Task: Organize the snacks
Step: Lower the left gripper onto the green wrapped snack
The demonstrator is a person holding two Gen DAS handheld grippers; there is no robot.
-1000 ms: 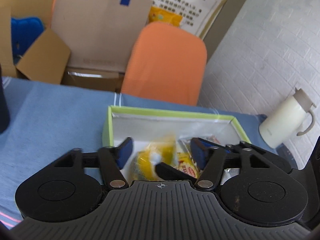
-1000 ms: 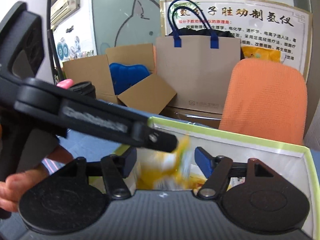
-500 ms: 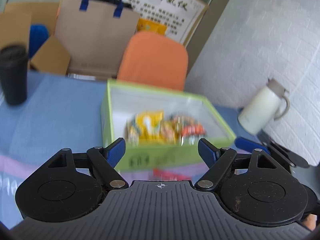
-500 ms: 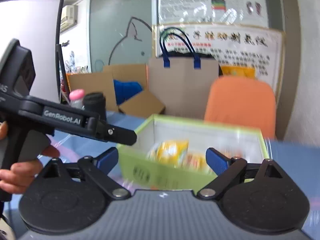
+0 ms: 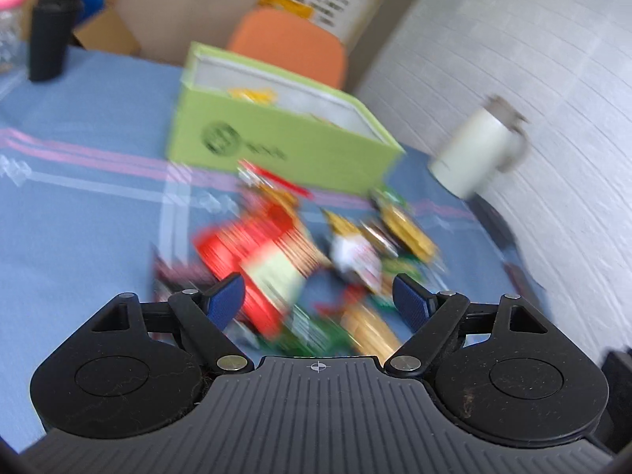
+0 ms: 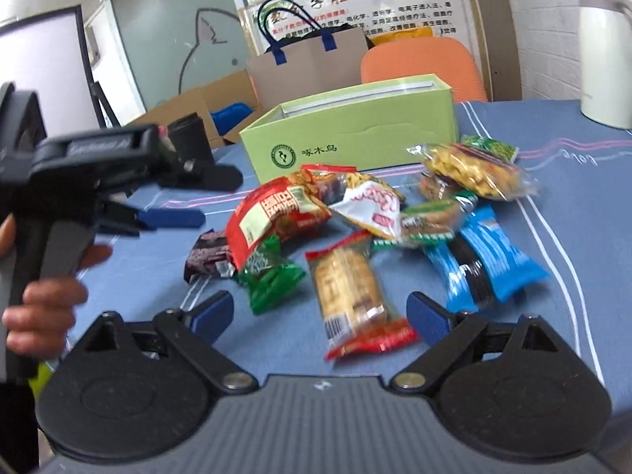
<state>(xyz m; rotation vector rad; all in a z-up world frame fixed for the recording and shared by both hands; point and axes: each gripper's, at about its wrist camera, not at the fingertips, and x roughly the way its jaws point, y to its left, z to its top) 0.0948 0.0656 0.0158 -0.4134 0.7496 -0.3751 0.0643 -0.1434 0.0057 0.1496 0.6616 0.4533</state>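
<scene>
A green box (image 6: 351, 134) stands open on the blue tablecloth; in the blurred left wrist view it (image 5: 276, 138) holds some yellow snacks. Several snack packets lie in front of it: a red bag (image 6: 272, 217), a biscuit pack with red ends (image 6: 351, 292), a green packet (image 6: 268, 276), a blue packet (image 6: 486, 256), a yellow bag (image 6: 470, 170). My right gripper (image 6: 320, 316) is open and empty just before the biscuit pack. My left gripper (image 5: 320, 296) is open and empty above the red bag (image 5: 252, 252); it also shows in the right wrist view (image 6: 185, 193).
A white jug (image 5: 478, 154) stands at the table's right by the brick wall. A black cup (image 5: 51, 35) and a pink-capped bottle (image 5: 10, 27) stand at the far left. An orange chair (image 6: 418, 59), a paper bag (image 6: 312, 67) and cardboard boxes are behind the table.
Both grippers have pulled back from the green box and dropped toward the packets in front of it. A yellow snack was left in the box. Both stay open.
</scene>
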